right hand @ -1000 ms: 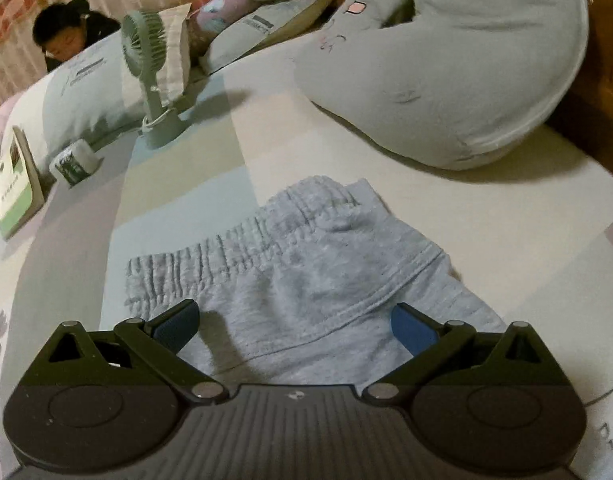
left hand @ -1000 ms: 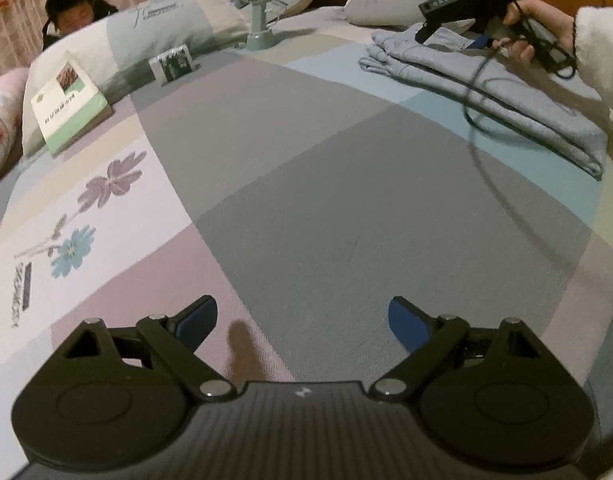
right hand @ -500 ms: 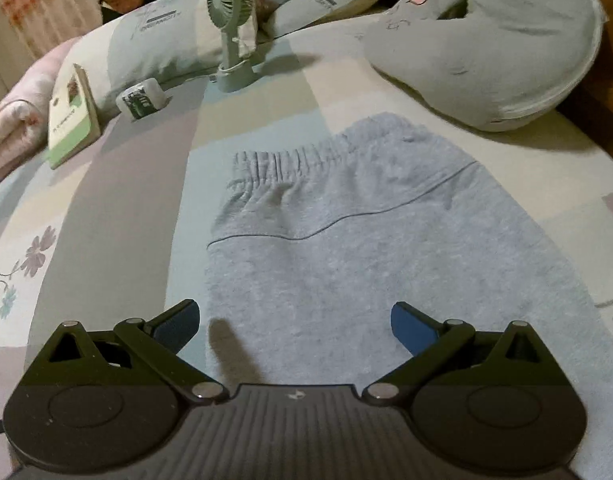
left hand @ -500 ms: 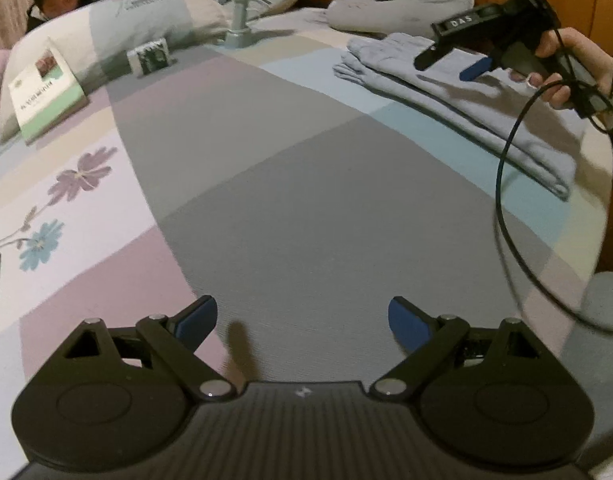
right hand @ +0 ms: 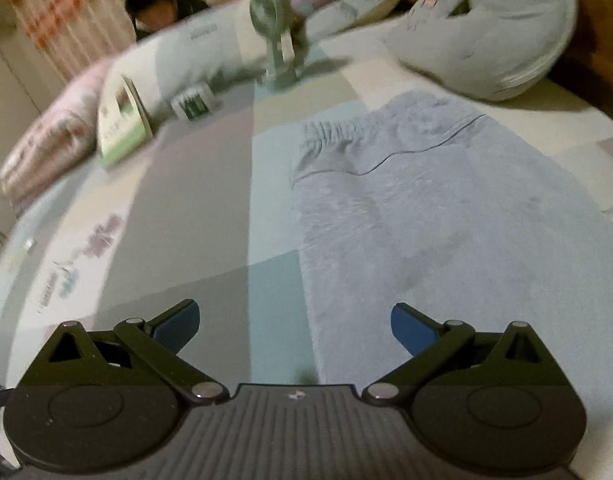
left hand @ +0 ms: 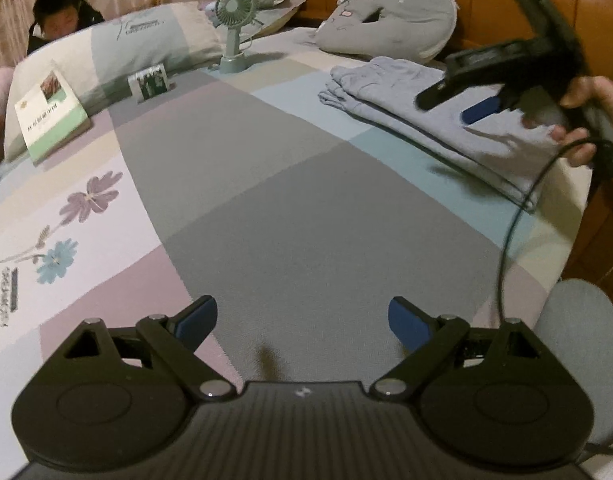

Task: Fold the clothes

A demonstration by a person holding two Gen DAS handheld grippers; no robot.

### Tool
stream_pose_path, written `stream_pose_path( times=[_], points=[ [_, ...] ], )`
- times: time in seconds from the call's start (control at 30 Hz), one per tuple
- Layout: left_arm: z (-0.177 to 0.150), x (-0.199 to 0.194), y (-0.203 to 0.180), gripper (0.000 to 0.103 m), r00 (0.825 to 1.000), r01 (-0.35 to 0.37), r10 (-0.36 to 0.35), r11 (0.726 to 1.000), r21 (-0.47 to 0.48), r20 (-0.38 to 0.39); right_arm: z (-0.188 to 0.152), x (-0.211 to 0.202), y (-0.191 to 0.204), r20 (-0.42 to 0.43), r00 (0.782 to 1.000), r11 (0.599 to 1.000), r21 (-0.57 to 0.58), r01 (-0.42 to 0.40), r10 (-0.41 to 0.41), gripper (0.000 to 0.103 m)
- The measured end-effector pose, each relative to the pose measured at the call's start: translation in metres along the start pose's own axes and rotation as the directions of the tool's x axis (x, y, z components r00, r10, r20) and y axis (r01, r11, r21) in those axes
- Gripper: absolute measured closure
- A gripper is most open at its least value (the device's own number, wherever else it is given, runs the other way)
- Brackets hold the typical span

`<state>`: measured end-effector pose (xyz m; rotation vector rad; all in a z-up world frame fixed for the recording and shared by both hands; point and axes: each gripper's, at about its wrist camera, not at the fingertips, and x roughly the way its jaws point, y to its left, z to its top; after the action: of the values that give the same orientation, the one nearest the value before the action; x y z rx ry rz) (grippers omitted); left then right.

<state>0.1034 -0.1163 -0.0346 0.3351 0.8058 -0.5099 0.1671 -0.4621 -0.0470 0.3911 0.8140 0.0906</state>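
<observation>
Grey-blue sweatpants (right hand: 434, 216) lie flat and folded lengthwise on the bed, waistband toward the pillows; in the left wrist view the sweatpants (left hand: 418, 108) sit at the far right. My right gripper (right hand: 295, 326) hovers open above their lower left edge, nothing between its blue pads. From the left wrist view the right gripper (left hand: 458, 100) shows in a hand, raised over the pants. My left gripper (left hand: 303, 320) is open over bare patchwork sheet, well left of the pants.
A grey plush pillow (left hand: 390, 20), a small green fan (left hand: 234, 28), a white box (left hand: 151, 85) and a green book (left hand: 50, 116) line the far side. A person (left hand: 62, 24) is behind the long pillow. The bed edge and wooden frame (left hand: 602, 232) lie at right.
The right gripper has pulled back and up from the waistband, so more of the pants shows. The left gripper has drawn back and tilted up, open throughout.
</observation>
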Motion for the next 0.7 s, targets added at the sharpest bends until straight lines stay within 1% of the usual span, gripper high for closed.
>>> stream_pose_path(
  times=[0.03, 0.13, 0.23, 0.33, 0.4, 0.43, 0.47, 0.53, 0.6, 0.67, 0.7],
  points=[
    [-0.001, -0.001, -0.002, 0.011, 1.000, 0.000, 0.000, 1.000, 0.001, -0.001, -0.010, -0.011, -0.002, 0.017, 1.000, 1.000, 0.010, 0.000, 0.000, 0.000],
    [-0.003, -0.004, -0.008, 0.011, 1.000, 0.009, -0.009, 1.000, 0.001, -0.003, -0.036, -0.022, -0.007, 0.018, 1.000, 0.999, 0.050, 0.006, -0.007, 0.000],
    [-0.008, -0.005, -0.016, 0.011, 1.000, 0.015, -0.015, 1.000, 0.018, -0.003, -0.062, -0.022, -0.009, -0.004, 1.000, 0.996, 0.084, 0.008, -0.008, 0.000],
    [-0.012, -0.010, -0.021, 0.011, 1.000, 0.017, -0.018, 0.999, 0.027, 0.026, -0.080, -0.022, -0.004, 0.017, 0.999, 0.996, 0.084, 0.032, -0.034, 0.000],
    [-0.015, -0.014, -0.022, 0.009, 0.999, 0.014, -0.016, 0.999, 0.033, 0.051, -0.085, -0.029, 0.001, 0.032, 0.999, 0.995, 0.098, 0.034, -0.037, 0.000],
    [-0.016, -0.016, -0.023, 0.005, 0.998, 0.008, -0.011, 0.999, 0.036, 0.064, -0.085, -0.033, 0.003, 0.042, 0.999, 0.994, 0.102, 0.024, -0.029, 0.000],
    [-0.017, -0.018, -0.023, 0.004, 0.997, 0.001, -0.004, 0.999, 0.038, 0.073, -0.085, -0.037, 0.006, 0.051, 0.998, 0.994, 0.106, 0.014, -0.020, 0.000],
    [-0.018, -0.019, -0.023, 0.004, 0.996, -0.009, 0.006, 0.999, 0.037, 0.086, -0.088, -0.042, 0.006, 0.067, 0.998, 0.994, 0.113, -0.010, 0.002, 0.000],
    [-0.018, -0.020, -0.023, 0.004, 0.997, -0.009, 0.006, 0.999, 0.034, 0.081, -0.090, -0.043, 0.006, 0.070, 0.997, 0.991, 0.130, -0.037, 0.028, 0.000],
    [-0.020, -0.020, -0.023, 0.004, 0.998, 0.009, -0.011, 0.999, 0.037, 0.067, -0.093, -0.036, 0.001, 0.025, 0.999, 0.982, 0.183, -0.051, 0.047, 0.000],
    [-0.021, -0.021, -0.023, 0.004, 0.998, 0.015, -0.017, 0.999, 0.041, 0.066, -0.094, -0.036, -0.001, 0.015, 0.998, 0.976, 0.208, -0.060, 0.058, 0.000]
  ],
)
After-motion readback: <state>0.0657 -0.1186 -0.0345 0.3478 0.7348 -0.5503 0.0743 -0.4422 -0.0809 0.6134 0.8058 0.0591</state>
